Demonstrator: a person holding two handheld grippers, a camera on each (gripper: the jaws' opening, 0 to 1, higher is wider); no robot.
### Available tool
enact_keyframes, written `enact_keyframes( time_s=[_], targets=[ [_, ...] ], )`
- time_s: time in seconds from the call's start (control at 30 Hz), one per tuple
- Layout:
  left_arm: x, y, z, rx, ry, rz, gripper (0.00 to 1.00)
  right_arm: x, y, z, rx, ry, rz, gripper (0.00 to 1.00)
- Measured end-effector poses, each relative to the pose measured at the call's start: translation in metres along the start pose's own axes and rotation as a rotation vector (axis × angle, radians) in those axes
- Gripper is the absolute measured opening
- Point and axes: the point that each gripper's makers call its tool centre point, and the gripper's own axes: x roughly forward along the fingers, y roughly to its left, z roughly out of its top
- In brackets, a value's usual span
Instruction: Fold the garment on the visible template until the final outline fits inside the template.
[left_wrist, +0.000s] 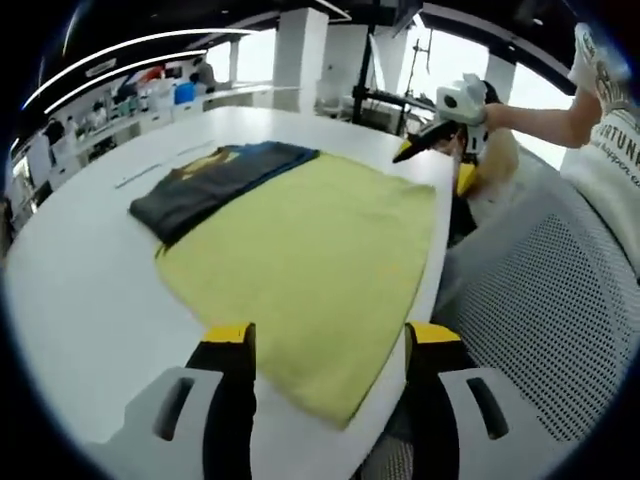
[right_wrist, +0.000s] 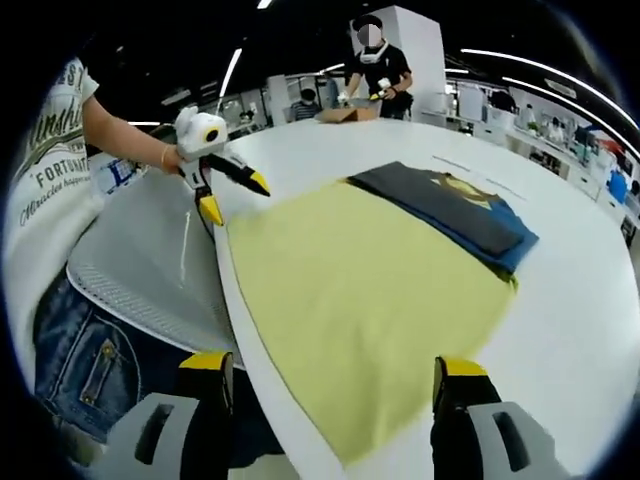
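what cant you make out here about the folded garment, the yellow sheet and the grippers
- Folded dark garment: its yellow print is too small and creased to read in both views.
- Yellow sheet: the part under the garment is covered, and its near corner is crossed by the right gripper in the right gripper view.
- Template outline: cannot be told apart from the sheet.
- Left gripper: open, holding nothing.

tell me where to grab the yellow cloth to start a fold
Likely the corner nearest the table edge: the yellow cloth lies flat, and that corner sits between the open left gripper. Come in low from the edge side, pinching the hem.
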Motion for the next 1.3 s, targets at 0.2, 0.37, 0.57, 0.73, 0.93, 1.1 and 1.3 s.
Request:
enact_keyframes(
  time_s=[0.2, 0.37, 0.57, 0.73, 0.93, 1.1, 1.3],
  targets=[
    [0.001, -0.006, -0.013, 0.055, 0.052, 0.002, 0.43, 0.001, 0.003, -0.012, -0.033, 0.038, 0.001, 0.63],
    [0.0, -0.009, -0.023, 0.098, 0.091, -0.003, 0.36, 0.0, -0.001, -0.023, -0.124, 0.097, -0.028, 0.44],
    [0.0, -0.011, -0.029, 0.124, 0.114, -0.012, 0.31, 0.0, 0.0, -0.031, -0.137, 0.118, -0.021, 0.38],
    [0.0, -0.01, -0.038, 0.161, 0.157, -0.006, 0.28, 0.0, -0.001, -0.04, -0.174, 0.159, -0.025, 0.35],
    [0.0, -0.009, -0.042, 0.178, 0.167, -0.004, 0.25, -0.002, -0.004, -0.05, -0.219, 0.209, -0.036, 0.28],
    [0.001, -0.009, -0.041, 0.188, 0.172, -0.006, 0.24, -0.002, -0.005, -0.055, -0.256, 0.239, -0.032, 0.26],
    [0.002, -0.005, -0.039, 0.19, 0.172, 0.01, 0.23, -0.004, -0.01, -0.055, -0.271, 0.258, -0.037, 0.21]
  ],
)
